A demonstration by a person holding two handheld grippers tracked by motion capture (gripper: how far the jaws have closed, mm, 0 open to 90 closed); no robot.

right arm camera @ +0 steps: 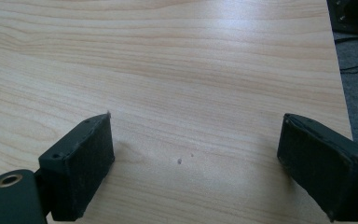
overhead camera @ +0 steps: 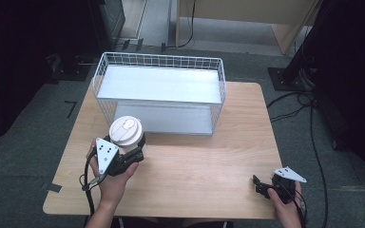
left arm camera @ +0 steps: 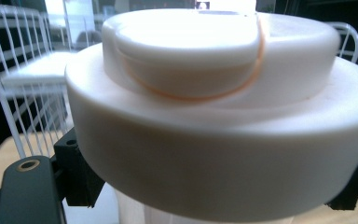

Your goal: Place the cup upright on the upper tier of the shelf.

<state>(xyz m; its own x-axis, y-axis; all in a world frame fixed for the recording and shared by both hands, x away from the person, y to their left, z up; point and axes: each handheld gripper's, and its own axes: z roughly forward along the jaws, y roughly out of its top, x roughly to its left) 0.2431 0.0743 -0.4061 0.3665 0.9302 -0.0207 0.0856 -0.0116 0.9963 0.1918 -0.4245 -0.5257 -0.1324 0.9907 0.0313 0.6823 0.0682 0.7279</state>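
Your left claw [overhead camera: 132, 151] pinches the lidded cup [overhead camera: 126, 131] near the surface's [overhead camera: 209, 161] left edge, just before the wire basket [overhead camera: 160, 90], so placing likely remains, while your right claw [right arm camera: 193, 163] hangs spread, empty.

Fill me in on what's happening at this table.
A person works at a wooden table with tongs in each hand. The left tongs are shut on a white lidded cup, holding it just below the lid, in front of a white wire rack. The right tongs are open over bare wood near the table's front right corner, holding nothing. The rack's shelves look bare.
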